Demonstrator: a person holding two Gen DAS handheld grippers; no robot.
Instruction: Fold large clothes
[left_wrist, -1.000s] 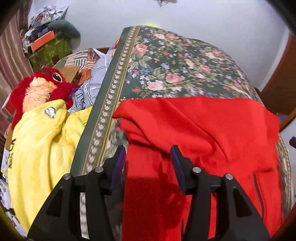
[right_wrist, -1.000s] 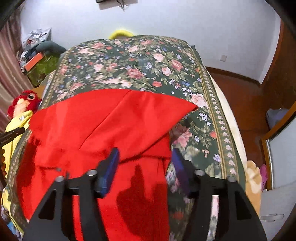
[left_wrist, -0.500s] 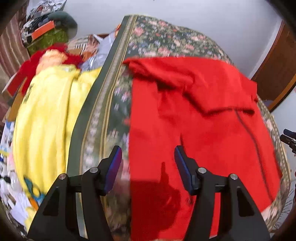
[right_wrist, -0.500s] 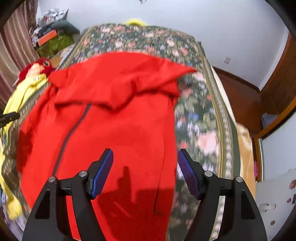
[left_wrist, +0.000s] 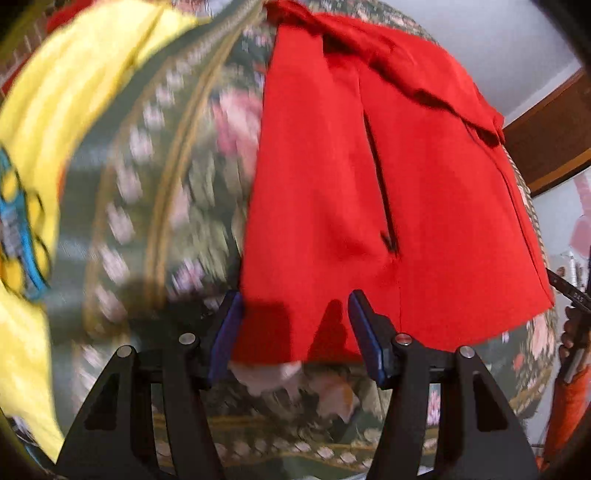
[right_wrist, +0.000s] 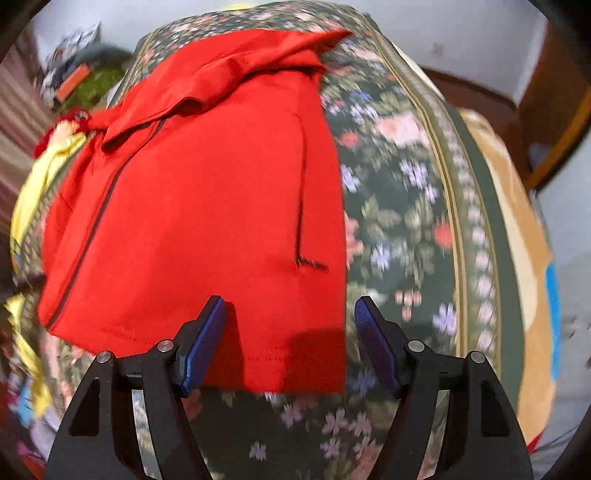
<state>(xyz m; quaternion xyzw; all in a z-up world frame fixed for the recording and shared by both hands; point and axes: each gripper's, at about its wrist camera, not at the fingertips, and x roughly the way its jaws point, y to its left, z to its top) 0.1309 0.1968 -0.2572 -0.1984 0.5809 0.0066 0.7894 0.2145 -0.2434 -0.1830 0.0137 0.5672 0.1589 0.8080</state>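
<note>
Red cloth, a zip-front jacket (right_wrist: 207, 206), lies spread flat on the bed (right_wrist: 417, 206) over a dark floral cover, its long axis running from the near hem away to the far end, where the hood or collar part is bunched and folded over. The near hem is the part that matters now, and each hand has come to one corner of it. The left gripper (left_wrist: 293, 332) hangs over the hem's left corner, pointing steeply down, its blue jaws standing apart with the red edge showing between them but not pressed; the cloth's left side edge runs away just inside the left jaw. The right gripper (right_wrist: 288, 339) mirrors it at the right corner, jaws likewise apart and empty, the hem and the jacket's right side edge lying in the gap, the floral cover bare beyond the right jaw. So the jacket lies straight ahead of both tools, stretching away from them, and neither hand is plainly nearer than the other; each has its own corner under it. I would judge the coming move to be a pinch of both corners together and a lift toward the far end, which turns on the two grips staying level across the hem. A yellow garment (left_wrist: 74, 96) lies off the bed's left side, well clear. Both views are smeared, so whether the jaw tips touch cloth I cannot tell.
</note>
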